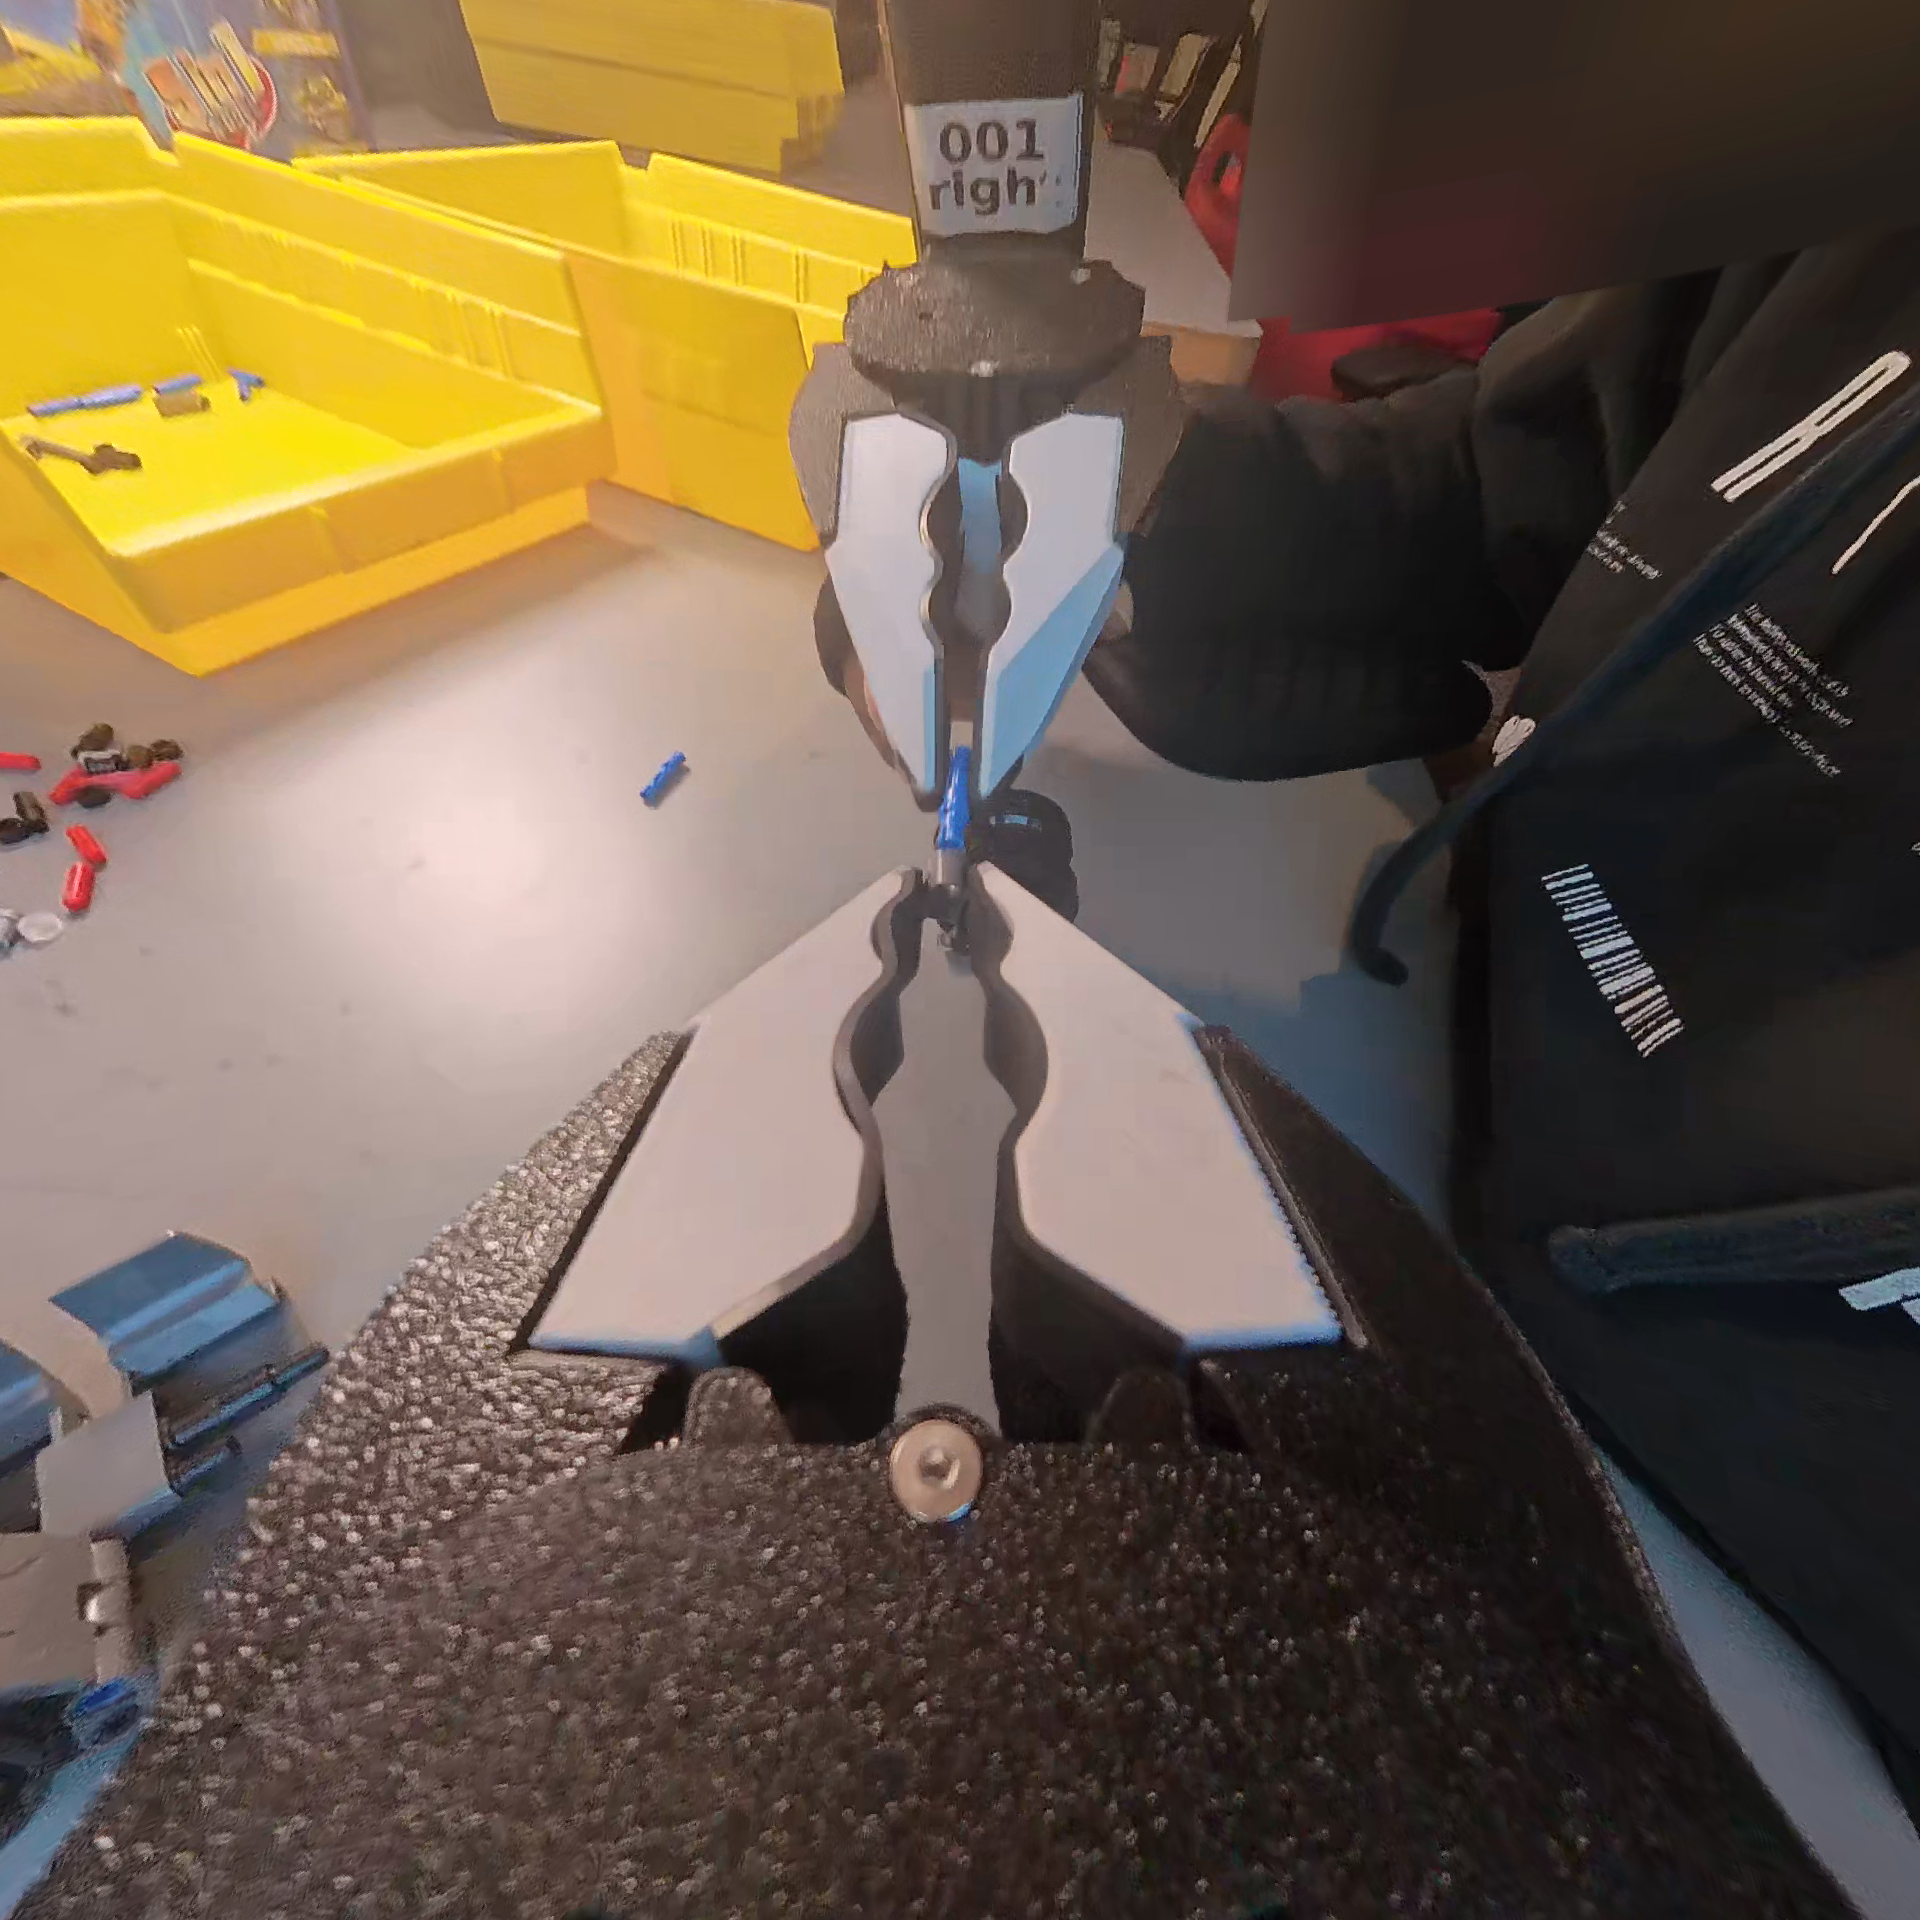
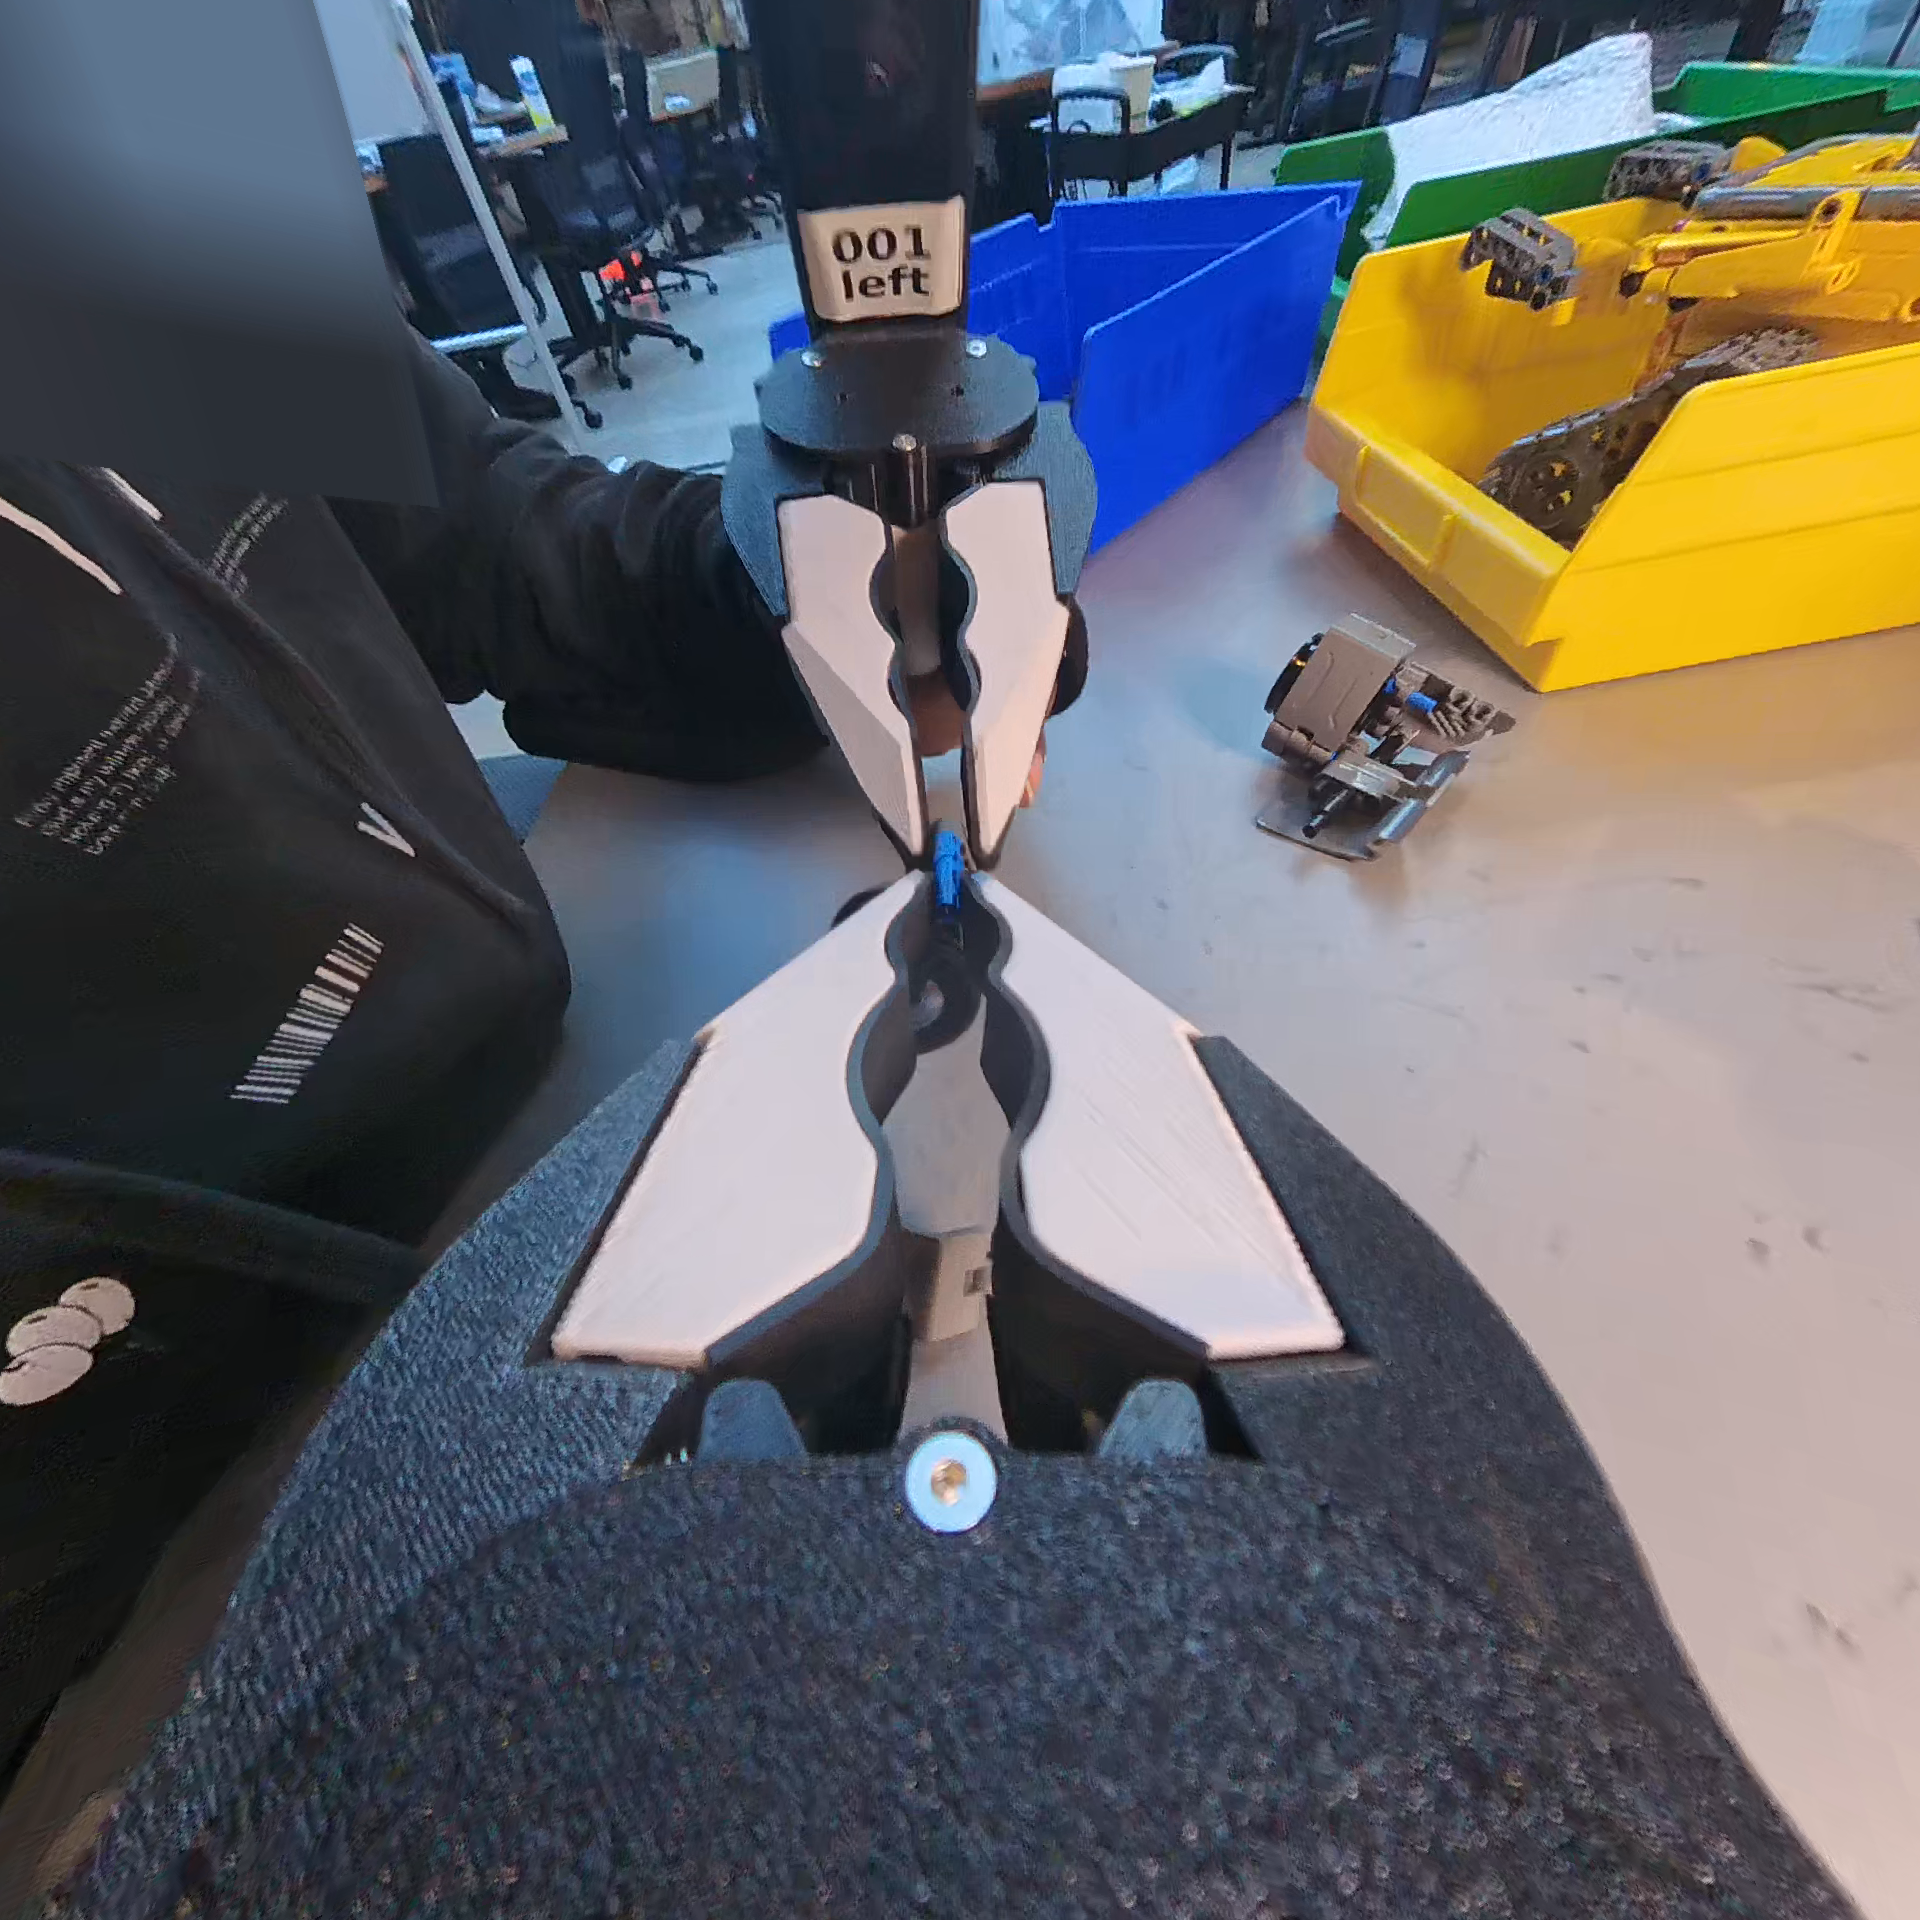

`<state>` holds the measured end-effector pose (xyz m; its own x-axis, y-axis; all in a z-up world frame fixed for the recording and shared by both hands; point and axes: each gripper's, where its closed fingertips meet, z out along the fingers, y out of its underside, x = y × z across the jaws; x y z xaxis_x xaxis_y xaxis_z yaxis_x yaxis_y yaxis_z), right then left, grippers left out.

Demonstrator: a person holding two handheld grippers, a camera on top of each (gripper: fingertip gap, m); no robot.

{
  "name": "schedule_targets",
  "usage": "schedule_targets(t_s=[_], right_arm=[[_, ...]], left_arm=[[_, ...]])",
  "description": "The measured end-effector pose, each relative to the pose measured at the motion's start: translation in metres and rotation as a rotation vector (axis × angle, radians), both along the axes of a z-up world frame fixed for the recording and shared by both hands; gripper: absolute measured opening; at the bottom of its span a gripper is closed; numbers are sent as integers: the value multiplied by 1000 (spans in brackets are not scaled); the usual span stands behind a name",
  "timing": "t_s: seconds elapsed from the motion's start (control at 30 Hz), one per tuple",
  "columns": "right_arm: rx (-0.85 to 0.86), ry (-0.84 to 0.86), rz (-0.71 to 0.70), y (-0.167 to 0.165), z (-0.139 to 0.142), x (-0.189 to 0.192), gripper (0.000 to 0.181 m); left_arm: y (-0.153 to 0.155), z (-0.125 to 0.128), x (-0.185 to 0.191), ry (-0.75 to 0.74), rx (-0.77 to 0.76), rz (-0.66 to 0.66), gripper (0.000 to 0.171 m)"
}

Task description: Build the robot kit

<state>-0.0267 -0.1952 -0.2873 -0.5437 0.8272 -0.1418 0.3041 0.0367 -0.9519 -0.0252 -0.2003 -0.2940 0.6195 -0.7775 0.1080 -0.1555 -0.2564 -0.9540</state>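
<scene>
**Two grippers meeting tip to tip over a tiny blue pin**

Left gripper is sitting nearly closed, tips pinching a small dark grey piece w/ a blue pin sticking out at 12 o'clock. Right gripper is coming in from 12 o'clock in the left wrist view, jaws also almost shut, nipping the other end of that same blue pin. So both are gripping one little assembly between them, hovering above the grey table. A black round part is showing just behind the tips at 1 o'clock, can't tell if it's attached.

Going outward in the left wrist view: a loose blue pin is lying on the table at 10 o'clock, a scatter of red and dark small parts at 9 o'clock, yellow bin at 10-11 o'clock w/ a few bits inside.

Right wrist view: a grey built chunk is lying at 2 o'clock, yellow bin w/ a big yellow model beyond it, blue bin at 1 o'clock. Person in a black hoodie is sitting at 9 o'clock.
</scene>
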Motion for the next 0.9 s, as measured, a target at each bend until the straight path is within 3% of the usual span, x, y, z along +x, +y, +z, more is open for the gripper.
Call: schedule_targets(t_s=[0.3,0.6,0.77,0.9], right_arm=[[-48,-17,16,-1,-2,2,4],[-233,-68,70,-6,0,5,3],[-190,-131,63,-9,-8,5,1],[-319,-146,58,-7,-3,4,3]], left_arm=[[-1,2,3,63,65,3,6],[-5,3,6,154,151,10,5],[-8,-9,7,288,170,-1,5],[-6,-3,6,283,205,22,5]])
